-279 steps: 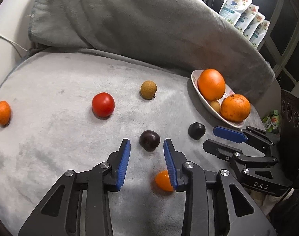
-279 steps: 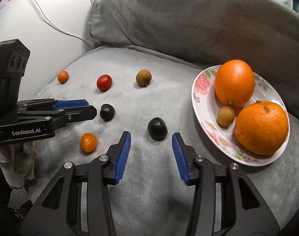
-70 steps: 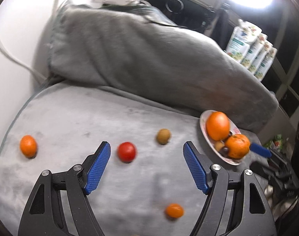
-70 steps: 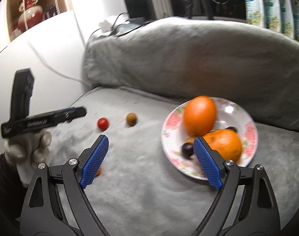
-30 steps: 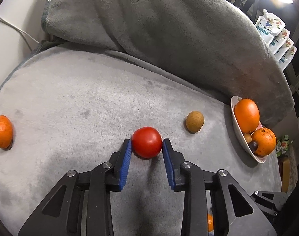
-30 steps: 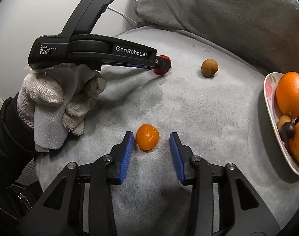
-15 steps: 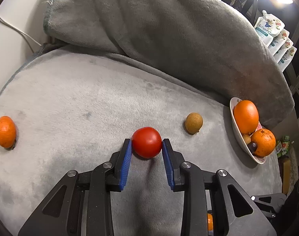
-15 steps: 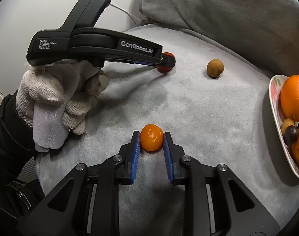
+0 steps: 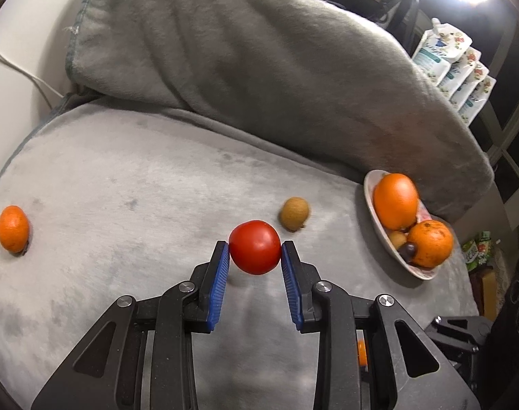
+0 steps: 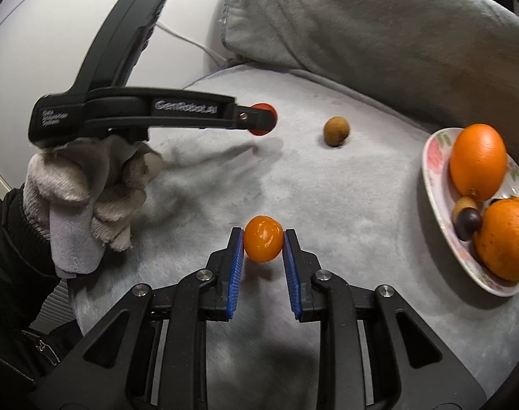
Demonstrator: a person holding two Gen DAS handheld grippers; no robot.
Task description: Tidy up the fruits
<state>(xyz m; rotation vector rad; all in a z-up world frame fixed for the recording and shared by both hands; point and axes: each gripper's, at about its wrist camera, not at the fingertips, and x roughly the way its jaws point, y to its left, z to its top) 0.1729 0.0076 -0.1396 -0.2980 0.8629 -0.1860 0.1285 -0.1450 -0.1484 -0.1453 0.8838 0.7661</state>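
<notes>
My left gripper [image 9: 255,255] is shut on a red tomato [image 9: 255,246], held a little above the grey blanket; the same tomato [image 10: 264,119] shows at that gripper's tip in the right wrist view. My right gripper [image 10: 262,243] is shut on a small orange fruit [image 10: 262,242], also lifted off the blanket. A brown round fruit [image 9: 294,214] [image 10: 336,131] lies on the blanket beyond both. Another small orange fruit [image 9: 12,228] lies at the far left. The flowered plate [image 10: 433,184] [image 9: 372,191] at the right holds two big oranges, a brown fruit and a dark one.
A gloved hand [image 10: 85,188] holds the left gripper at the left of the right wrist view. A grey cushion [image 9: 259,68] rises behind the blanket. White pouches [image 9: 454,68] stand at the back right. A cable [image 9: 16,68] runs down the wall at the left.
The right jaws closed on the small orange fruit. Both grippers then rose a little, each lifting its fruit off the blanket.
</notes>
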